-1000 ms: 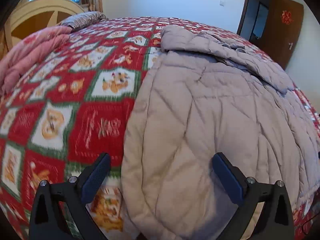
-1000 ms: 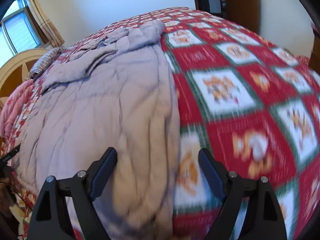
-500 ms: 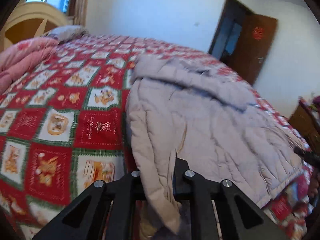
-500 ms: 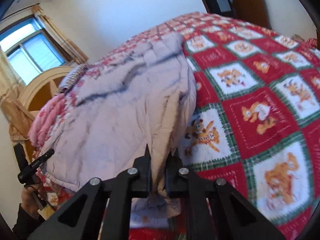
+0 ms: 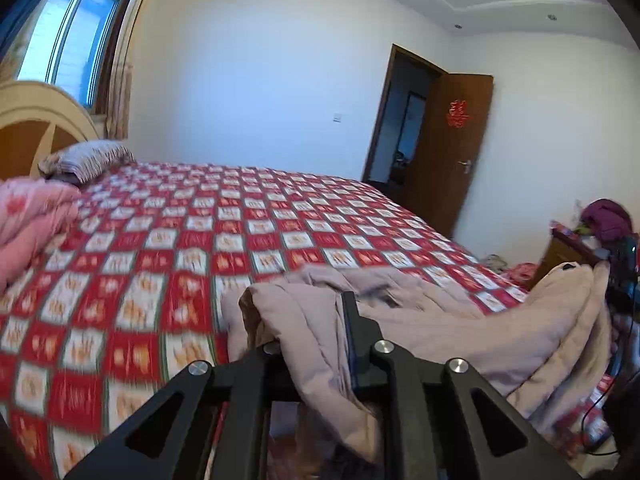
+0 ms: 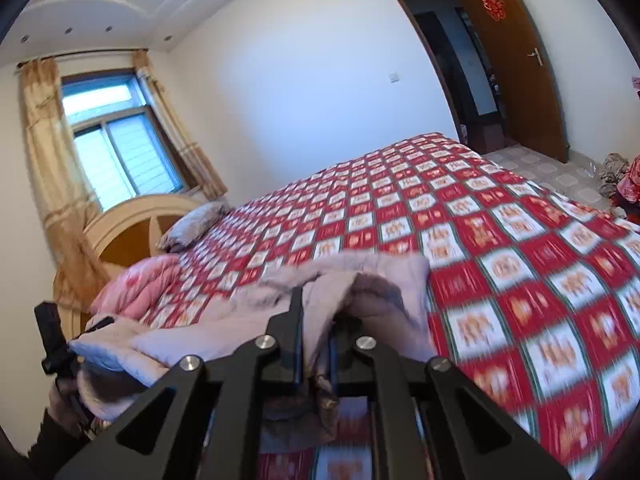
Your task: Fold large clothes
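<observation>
Pale grey-beige quilted padded jacket (image 5: 432, 332), gathered at the near edge of the bed with the red, white and green patchwork bedspread (image 5: 168, 248); its long axis runs side to side between the two tongs. Left gripper (image 5: 320, 344): jaws easing slightly apart, narrow, pads pressing a fold of jacket. Right gripper (image 6: 316, 344): narrow, clamped on the opposite fold. Red paper emblem (image 5: 457, 113) on the brown wooden door (image 5: 448, 152); its characters cannot be made out
</observation>
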Available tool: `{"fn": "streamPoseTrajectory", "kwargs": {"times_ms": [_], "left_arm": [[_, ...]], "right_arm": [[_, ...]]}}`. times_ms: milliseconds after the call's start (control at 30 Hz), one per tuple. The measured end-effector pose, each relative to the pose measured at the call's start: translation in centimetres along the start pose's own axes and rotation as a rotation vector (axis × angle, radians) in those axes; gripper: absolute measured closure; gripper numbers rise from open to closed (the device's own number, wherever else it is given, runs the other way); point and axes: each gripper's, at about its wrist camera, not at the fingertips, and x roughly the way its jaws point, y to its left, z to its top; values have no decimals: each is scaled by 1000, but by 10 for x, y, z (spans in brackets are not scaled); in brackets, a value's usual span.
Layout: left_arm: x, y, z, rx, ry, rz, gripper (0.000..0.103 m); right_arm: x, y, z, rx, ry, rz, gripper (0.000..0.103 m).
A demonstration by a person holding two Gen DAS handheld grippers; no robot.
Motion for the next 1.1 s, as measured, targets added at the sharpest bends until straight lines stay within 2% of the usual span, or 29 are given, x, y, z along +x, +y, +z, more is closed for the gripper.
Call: {"fn": "streamPoseTrajectory", "kwargs": {"times_ms": [100, 133, 200, 267, 300, 333, 367, 400, 433, 500, 533, 567, 633, 667, 700, 867, 1000, 1100], "left_arm": [[35, 21, 23, -130, 48, 2, 83], [42, 26, 29, -156, 31, 9, 81], [68, 28, 40, -161, -4, 58, 75], [102, 28, 43, -166, 41, 115, 68], [119, 33, 44, -194, 49, 114, 63], [127, 38, 43, -234, 58, 104, 56], [142, 49, 43, -301, 89, 82, 44], [153, 57, 45, -344, 102, 73, 36], [160, 65, 47, -370, 92, 85, 25], [165, 71, 53, -385, 69, 96, 13], [167, 73, 57, -366, 39, 150, 1], [168, 72, 62, -341, 11, 199, 1], [176, 71, 67, -305, -4, 228, 1], [184, 68, 68, -283, 4, 251, 1], [194, 63, 67, -252, 25, 274, 1], [229, 7, 33, -48, 71, 362, 1], [261, -36, 6, 145, 108, 462, 1], [283, -35, -2, 161, 135, 525, 1]], "right_arm": [[48, -17, 28, 71, 6, -14, 92], [64, -25, 37, 95, 14, -12, 92], [84, -38, 47, 149, 17, 10, 91], [105, -47, 55, 178, -1, 1, 89], [120, -52, 59, 191, -10, -29, 86], [129, -59, 59, 231, -15, -35, 82], [147, -70, 60, 285, -5, -31, 71], [158, -76, 59, 300, 3, -33, 67], [168, -80, 59, 310, 8, -48, 66], [189, -89, 57, 312, 25, -108, 60], [198, -93, 55, 315, 33, -116, 57], [205, -97, 55, 310, 35, -132, 52], [211, -97, 55, 277, 16, -187, 36], [217, -99, 56, 260, -4, -213, 24], [222, -100, 56, 255, -7, -223, 22], [257, -78, 43, 156, 83, -297, 22], [276, -15, 15, -95, 140, -349, 22], [296, 21, -2, -276, 156, -351, 22]]}}
